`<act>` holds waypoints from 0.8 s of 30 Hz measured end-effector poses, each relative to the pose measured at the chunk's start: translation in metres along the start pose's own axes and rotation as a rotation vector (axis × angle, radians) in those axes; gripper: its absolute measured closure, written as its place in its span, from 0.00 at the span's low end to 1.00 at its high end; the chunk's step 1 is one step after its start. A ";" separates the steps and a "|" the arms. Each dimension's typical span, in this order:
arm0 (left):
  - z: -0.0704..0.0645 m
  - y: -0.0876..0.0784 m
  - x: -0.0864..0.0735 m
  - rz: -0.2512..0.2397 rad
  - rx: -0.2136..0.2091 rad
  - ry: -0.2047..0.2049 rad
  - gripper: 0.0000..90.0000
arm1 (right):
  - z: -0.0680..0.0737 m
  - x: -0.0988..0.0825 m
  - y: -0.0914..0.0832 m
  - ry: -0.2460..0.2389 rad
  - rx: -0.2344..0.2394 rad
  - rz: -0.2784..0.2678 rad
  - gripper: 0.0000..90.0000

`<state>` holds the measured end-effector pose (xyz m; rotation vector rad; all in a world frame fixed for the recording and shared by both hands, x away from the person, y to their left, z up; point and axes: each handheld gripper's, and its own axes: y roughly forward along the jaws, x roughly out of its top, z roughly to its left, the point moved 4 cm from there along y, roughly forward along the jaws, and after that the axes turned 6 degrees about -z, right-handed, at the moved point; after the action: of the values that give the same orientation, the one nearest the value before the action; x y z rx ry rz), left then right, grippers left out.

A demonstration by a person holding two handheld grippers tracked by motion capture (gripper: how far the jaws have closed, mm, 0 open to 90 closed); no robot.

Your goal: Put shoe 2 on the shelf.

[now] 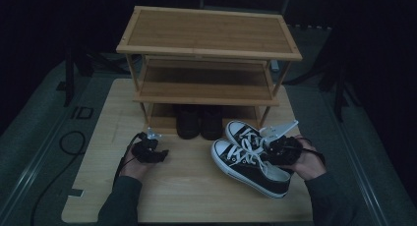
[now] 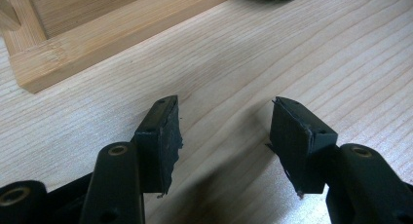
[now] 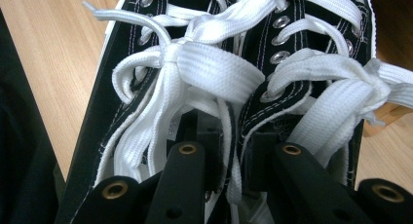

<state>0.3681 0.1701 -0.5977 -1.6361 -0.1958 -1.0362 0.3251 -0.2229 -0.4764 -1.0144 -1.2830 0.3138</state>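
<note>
Two black canvas sneakers with white laces stand side by side on the wooden table, the nearer one (image 1: 251,169) and the farther one (image 1: 242,132). My right gripper (image 1: 273,150) is shut on their two adjoining inner collars, pinching them together (image 3: 236,156) just behind the tied laces (image 3: 209,70). My left gripper (image 1: 156,148) hovers low over bare table left of the sneakers. It is open with nothing between its jaws (image 2: 224,131), and it points at the base of the rack (image 2: 97,39).
A three-tier bamboo shoe rack (image 1: 209,51) stands at the back of the table. A pair of dark boots (image 1: 199,122) sits on its lowest shelf, just beyond the sneakers. Bare wooden table (image 1: 187,186) lies between my hands and along the front edge.
</note>
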 end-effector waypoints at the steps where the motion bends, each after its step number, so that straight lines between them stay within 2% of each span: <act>1: 0.000 0.000 0.000 -0.001 0.000 0.000 0.50 | 0.000 0.001 -0.001 -0.006 0.001 -0.001 0.90; 12: 0.000 0.000 0.000 0.000 0.000 0.001 0.50 | -0.002 0.016 -0.013 -0.045 0.018 -0.032 0.89; 24: 0.000 0.000 0.000 0.000 0.001 0.001 0.50 | -0.007 0.038 -0.024 -0.087 0.069 -0.039 0.89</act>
<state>0.3680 0.1698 -0.5978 -1.6346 -0.1958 -1.0372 0.3354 -0.2128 -0.4339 -0.9246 -1.3597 0.3728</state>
